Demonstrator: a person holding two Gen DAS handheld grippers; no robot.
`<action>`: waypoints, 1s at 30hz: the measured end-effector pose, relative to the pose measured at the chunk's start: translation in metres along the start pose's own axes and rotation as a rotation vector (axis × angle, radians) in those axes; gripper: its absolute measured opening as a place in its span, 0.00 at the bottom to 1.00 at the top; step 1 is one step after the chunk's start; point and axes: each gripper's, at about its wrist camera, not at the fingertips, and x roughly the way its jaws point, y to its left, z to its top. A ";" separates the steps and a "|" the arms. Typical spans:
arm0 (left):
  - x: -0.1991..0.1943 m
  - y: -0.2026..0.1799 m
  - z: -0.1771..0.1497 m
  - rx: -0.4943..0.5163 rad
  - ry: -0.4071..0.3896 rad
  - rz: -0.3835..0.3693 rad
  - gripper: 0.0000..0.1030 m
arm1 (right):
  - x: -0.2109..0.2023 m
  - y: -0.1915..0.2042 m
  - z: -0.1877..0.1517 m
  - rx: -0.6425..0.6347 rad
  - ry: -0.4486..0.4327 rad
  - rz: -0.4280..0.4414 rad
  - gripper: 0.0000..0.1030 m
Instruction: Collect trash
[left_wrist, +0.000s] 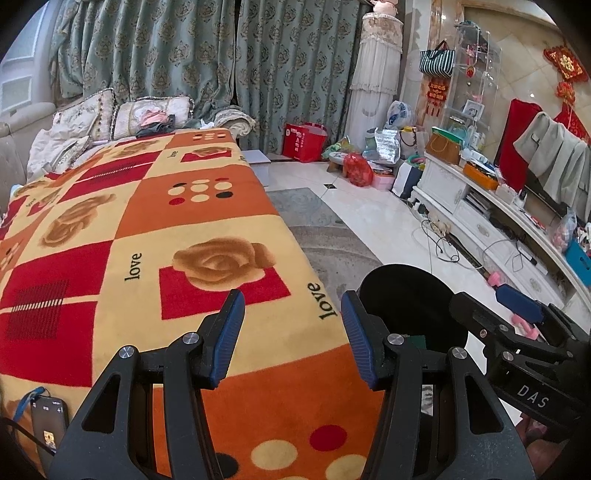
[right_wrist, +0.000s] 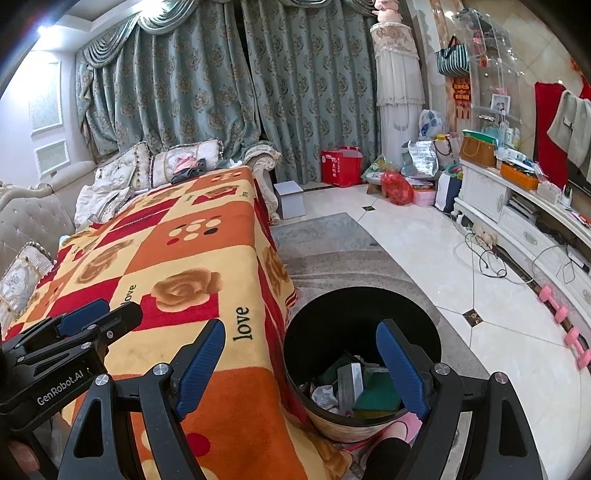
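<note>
Beside the blanket-covered table (right_wrist: 192, 236), on the grey rug (right_wrist: 332, 251), stands my black bin (right_wrist: 314, 332), holding crumpled white paper (right_wrist: 325, 395), a grey carton (right_wrist: 349, 384) and green packaging (right_wrist: 380, 395). It is round, dark inside, pale and patterned low on its outer wall. My right gripper (right_wrist: 301, 363) hangs spread and empty above its rim; my left gripper (left_wrist: 291, 332) is parted, empty, over the blanket.

The desk is covered by a fuzzy, matt blanket (left_wrist: 155, 229). The bin (right_wrist: 332, 332) is made of smooth black plastic; crumpled paper (right_wrist: 325, 393) is seen inside. The floor (right_wrist: 424, 258) is laid in glossy tile, with a matt rug (right_wrist: 332, 258). The fingers (left_wrist: 232, 332) are padded with ribbed blue rubber on matt black plastic.
</note>
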 end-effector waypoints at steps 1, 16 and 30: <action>0.000 0.000 0.000 0.000 -0.001 0.001 0.52 | 0.000 0.000 0.000 0.000 0.001 0.000 0.80; 0.002 -0.001 -0.003 0.005 0.003 -0.003 0.51 | 0.001 -0.003 -0.003 0.002 0.006 0.000 0.80; 0.003 0.000 -0.001 0.002 0.017 -0.001 0.51 | 0.003 -0.008 -0.003 0.008 0.016 0.000 0.80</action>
